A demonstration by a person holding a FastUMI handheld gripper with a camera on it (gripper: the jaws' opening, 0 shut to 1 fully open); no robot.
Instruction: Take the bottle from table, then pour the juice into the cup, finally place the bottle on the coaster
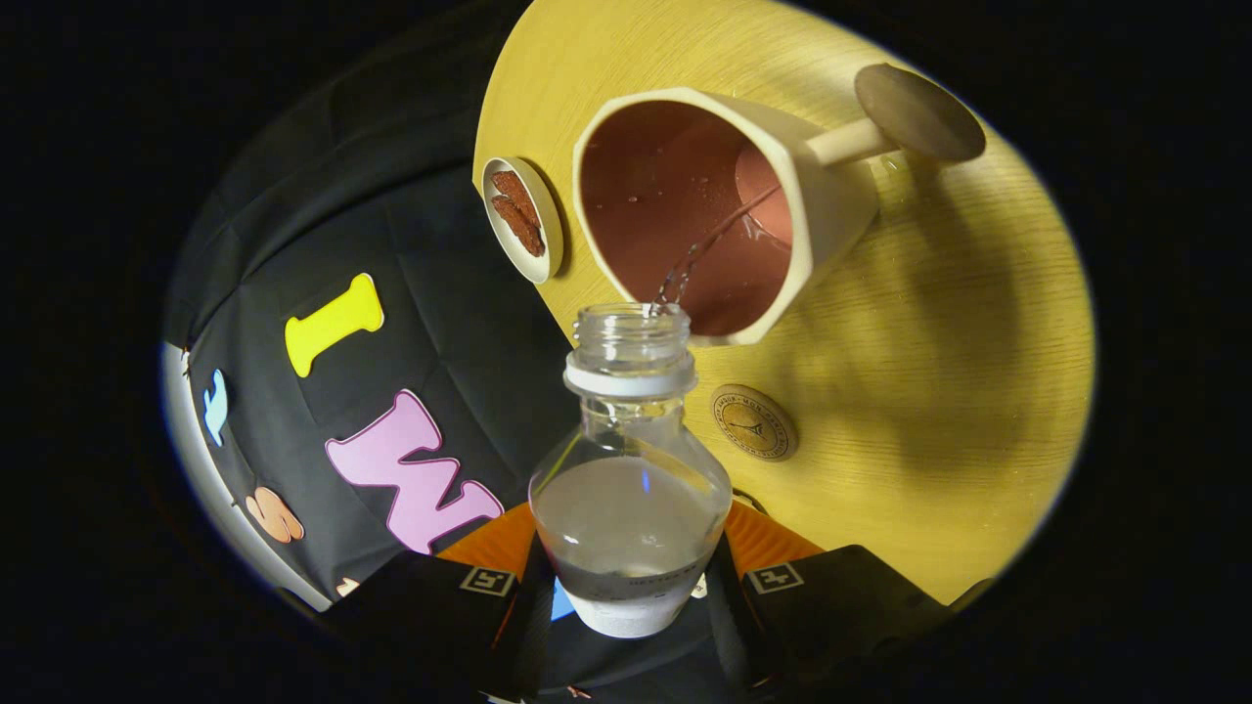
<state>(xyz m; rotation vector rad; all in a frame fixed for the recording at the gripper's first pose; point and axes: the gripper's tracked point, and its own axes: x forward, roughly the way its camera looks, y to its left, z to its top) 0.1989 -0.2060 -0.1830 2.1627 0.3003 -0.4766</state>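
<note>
My gripper [629, 587] is shut on a clear plastic bottle [629, 489], both fingers pressing its lower body. The bottle has no cap and is tipped forward, with clear liquid in it. A thin stream [699, 256] runs from its mouth into a cream cup [685, 210] with a brown inside, just beyond the bottle's neck. The cup has a side handle ending in a round disc [919, 112]. A round wooden coaster [752, 421] lies on the yellow table [959, 391], right of the bottle's neck and nearer than the cup.
A small white dish [523, 220] holding brown pieces sits at the table's edge, left of the cup. The booth's black cloth wall hangs past that edge. Droplets cling to the cup's inner wall.
</note>
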